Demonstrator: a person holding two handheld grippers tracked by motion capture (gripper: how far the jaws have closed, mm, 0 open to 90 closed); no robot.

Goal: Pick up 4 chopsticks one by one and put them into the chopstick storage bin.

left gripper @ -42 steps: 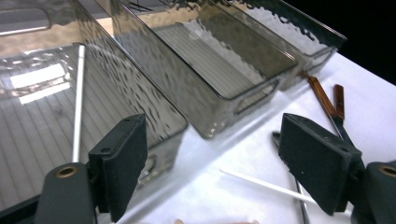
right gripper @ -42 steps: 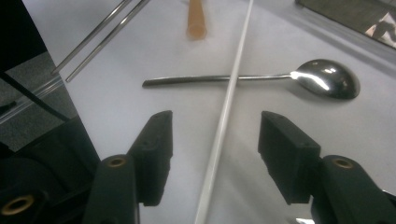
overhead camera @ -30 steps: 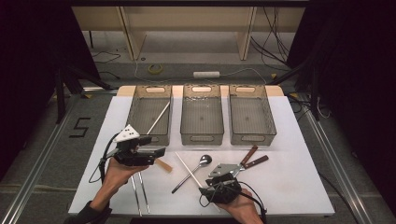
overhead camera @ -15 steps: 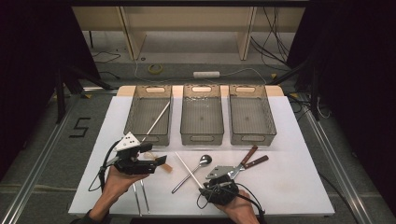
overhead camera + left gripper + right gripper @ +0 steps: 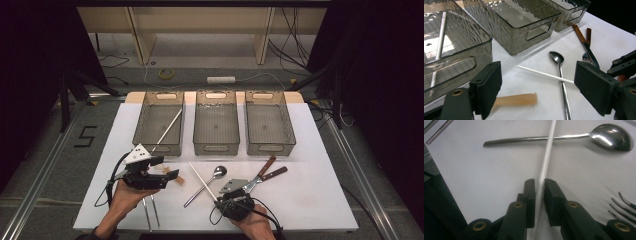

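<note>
Right gripper point(image 5: 539, 185) has just been closing its jaws on the near end of the white stick point(image 5: 547, 162), which runs straight between the two pads; whether the pads press it yet or a hairline gap remains is hard to tell from this angle, though it looks pinched. That stick lies on the table point(image 5: 320, 150), its long axis running away from this gripper and up to the left, crossing over the handle of the spoon point(image 5: 206, 185); so a lift must raise it clear of the spoon. Left gripper point(image 5: 170, 169) hovers with jaws wide apart and nothing between them, off to the left near the left bin point(image 5: 145, 136), where a second white stick point(image 5: 167, 131) leans; the right hand is far nearer.
</note>
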